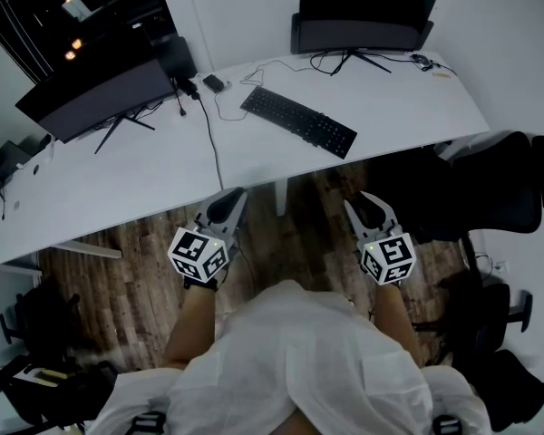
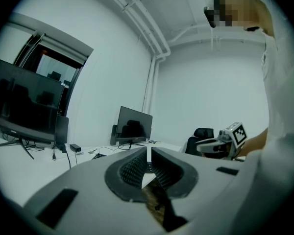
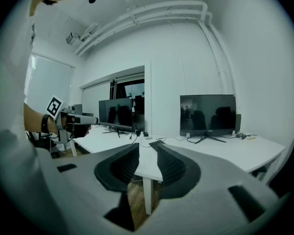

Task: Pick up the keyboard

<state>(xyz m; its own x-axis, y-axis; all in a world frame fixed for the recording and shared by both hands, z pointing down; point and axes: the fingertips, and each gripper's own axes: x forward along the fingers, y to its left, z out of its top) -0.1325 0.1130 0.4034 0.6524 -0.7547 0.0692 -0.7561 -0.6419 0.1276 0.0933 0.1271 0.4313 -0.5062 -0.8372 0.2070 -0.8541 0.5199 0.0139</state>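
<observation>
"On the white desk [image 1: 145,179], toward its right half, the black keyboard [image 1: 298,121] is lying flat at a slant. It is sitting just in front of the right-hand monitor [image 1: 363,14]. Are you seeing it?"

"Yes. Thin cables [image 1: 231,93] are trailing across the top near its left end, and nothing is touching the keyboard itself."

"And what is the person doing with the two tools?"

"Standing at the near edge, holding both out over the wooden floor [image 1: 290,234]. Both are pointing at the desk and staying well apart from the keyboard."

"How are the fingers looking?"

"The left gripper [image 1: 233,196] is keeping its fingers pressed together, with nothing between them. The right gripper [image 1: 361,202] is holding its fingers a little apart. Only the desk edge and a white desk leg [image 3: 147,195] are showing through that gap, so it is gripping nothing."

"Anything else around?"

"A second monitor [image 1: 95,98] is standing at the left, and a dark chair [image 1: 490,188] is sitting off to the right."
</observation>
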